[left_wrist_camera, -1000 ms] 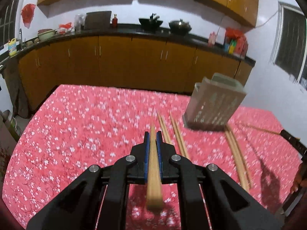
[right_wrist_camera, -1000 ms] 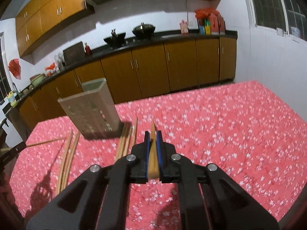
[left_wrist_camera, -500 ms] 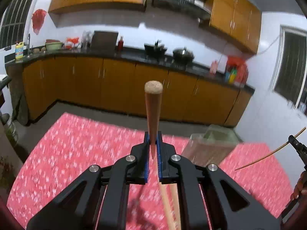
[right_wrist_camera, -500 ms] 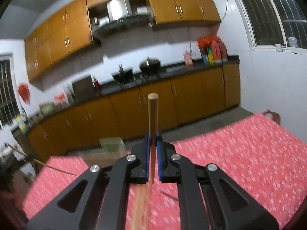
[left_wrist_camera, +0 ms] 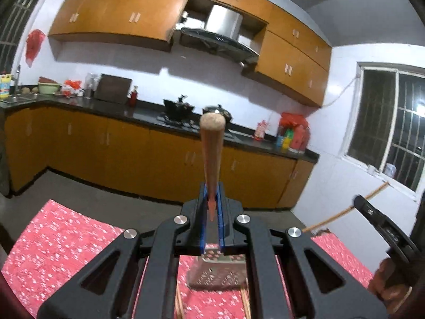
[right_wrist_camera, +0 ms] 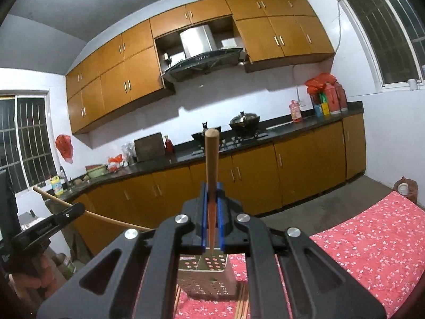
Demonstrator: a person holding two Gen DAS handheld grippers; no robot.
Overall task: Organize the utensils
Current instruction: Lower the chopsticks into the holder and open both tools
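My left gripper [left_wrist_camera: 211, 204] is shut on a wooden chopstick [left_wrist_camera: 211, 154] that stands upright with its thick end up. My right gripper [right_wrist_camera: 211, 207] is shut on another chopstick [right_wrist_camera: 211, 164], also upright. A perforated grey utensil holder [left_wrist_camera: 216, 275] stands on the red floral table directly below the left gripper; it also shows in the right wrist view [right_wrist_camera: 205, 276] below the right gripper. More chopsticks [right_wrist_camera: 241, 304] lie on the cloth beside the holder. The right gripper with its chopstick shows at the right of the left wrist view [left_wrist_camera: 372, 212]; the left gripper shows at the left of the right wrist view [right_wrist_camera: 50, 223].
The table has a red floral cloth [right_wrist_camera: 372, 244]. Behind it run orange kitchen cabinets [left_wrist_camera: 119, 146] with a black counter, woks on a stove [right_wrist_camera: 244, 119], bottles and a range hood. Barred windows [left_wrist_camera: 393, 130] are on the side walls.
Both grippers have lifted off the table and tilted up, turning their chopsticks from lying flat to upright, and now hang over the holder.
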